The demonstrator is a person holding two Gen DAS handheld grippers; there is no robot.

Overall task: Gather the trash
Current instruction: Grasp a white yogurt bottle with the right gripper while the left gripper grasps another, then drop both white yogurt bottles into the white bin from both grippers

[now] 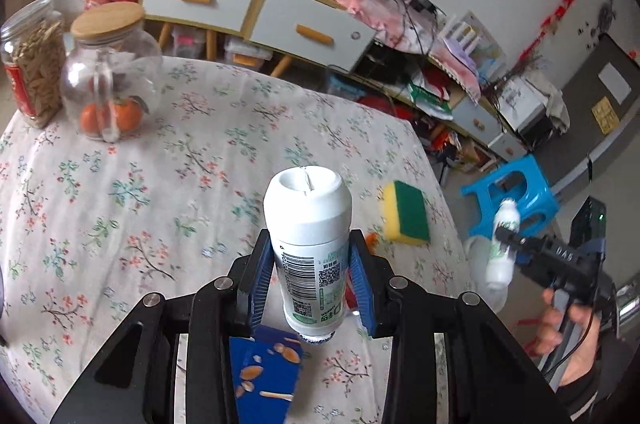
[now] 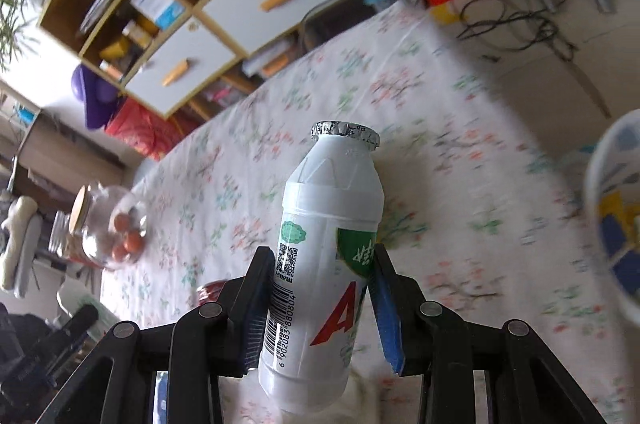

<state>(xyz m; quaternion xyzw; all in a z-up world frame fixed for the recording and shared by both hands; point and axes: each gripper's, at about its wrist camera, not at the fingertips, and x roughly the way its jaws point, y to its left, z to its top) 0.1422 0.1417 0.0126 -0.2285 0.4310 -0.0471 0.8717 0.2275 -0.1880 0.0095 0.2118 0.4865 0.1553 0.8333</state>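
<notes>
A white bottle (image 1: 308, 248) is clamped between the blue pads of the left claw (image 1: 312, 280), held above the bench (image 1: 168, 152) with its base turned away from the camera and its foil mouth toward it. Part of the label is covered by the pads. Below it, a blue box (image 1: 266, 376) is seen, largely hidden by the claw frame and cut off by the lower edge. A sponge (image 1: 406, 212) lies near the bench's right edge, and 2 jars (image 1: 108, 72) stand at the far left.

A 2nd bottle (image 2: 324, 264) is gripped by the right claw (image 2: 324, 300), foil cap pointing forward; its base is hidden behind the claw. At the right edge of the right wrist view, a blurred white container (image 2: 612, 216) is cut off, and its contents cannot be made out.
</notes>
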